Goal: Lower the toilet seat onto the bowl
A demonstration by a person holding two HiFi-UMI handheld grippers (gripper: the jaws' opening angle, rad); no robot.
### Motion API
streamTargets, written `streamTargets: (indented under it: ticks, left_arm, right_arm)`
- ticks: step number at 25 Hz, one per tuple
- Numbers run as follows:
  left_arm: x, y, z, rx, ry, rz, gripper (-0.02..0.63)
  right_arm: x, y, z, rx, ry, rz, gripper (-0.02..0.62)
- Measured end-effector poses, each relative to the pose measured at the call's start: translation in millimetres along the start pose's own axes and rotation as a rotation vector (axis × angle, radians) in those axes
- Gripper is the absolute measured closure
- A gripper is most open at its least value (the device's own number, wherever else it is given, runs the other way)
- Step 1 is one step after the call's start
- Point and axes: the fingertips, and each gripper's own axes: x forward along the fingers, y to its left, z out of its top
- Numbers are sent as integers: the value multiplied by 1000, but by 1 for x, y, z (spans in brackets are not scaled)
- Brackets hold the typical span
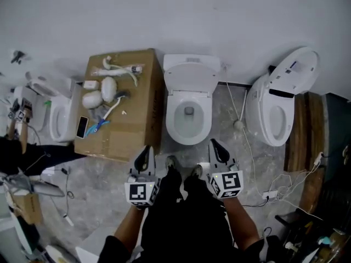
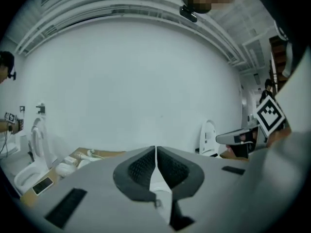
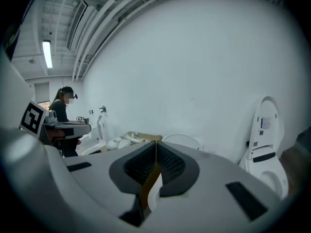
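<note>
**Both tongs clenched and empty in front of the toilet**

Centre frame in the head view, the toilet (image 1: 188,114) stands against a white wall (image 1: 175,15). Its seat (image 1: 190,76) looks tipped up at the back, over the open bowl. The left gripper (image 1: 145,159) and right gripper (image 1: 218,151) hover low in the frame, apart from the bowl, jaws pressed together on nothing. A cardboard box (image 1: 123,130) with white parts on top sits left of centre, and a second toilet (image 1: 277,106) stands at right. Cables (image 1: 247,147) trail over the grey marbled floor (image 1: 98,179).
</note>
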Motion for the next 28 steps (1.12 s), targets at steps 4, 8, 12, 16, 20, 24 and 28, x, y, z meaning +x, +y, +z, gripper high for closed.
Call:
streamTargets:
  ticks: [4, 8, 12, 16, 20, 24, 28]
  left_arm:
    - [-36, -23, 28, -45, -44, -27, 574]
    - [-39, -31, 36, -30, -46, -33, 574]
    - [-41, -39, 56, -41, -103, -68, 574]
    - [-43, -52, 59, -30, -126, -80, 574]
    - [-40, -53, 56, -1, -126, -69, 574]
    - [-41, -50, 55, -16, -124, -57, 574]
    - [-39, -44, 58, -22, -132, -50, 574]
  right_arm:
    - [-45, 24, 23, -3, -39, 3, 568]
    - [-53, 28, 26, -5, -49, -16, 568]
    - [-52, 31, 22, -1, -43, -25, 574]
    - [-53, 31, 22, 1, -34, -3, 574]
    - [-48, 36, 24, -16, -32, 17, 574]
    - [-46, 43, 27, -29, -37, 30, 574]
    - [-41, 47, 27, -37, -38, 36, 574]
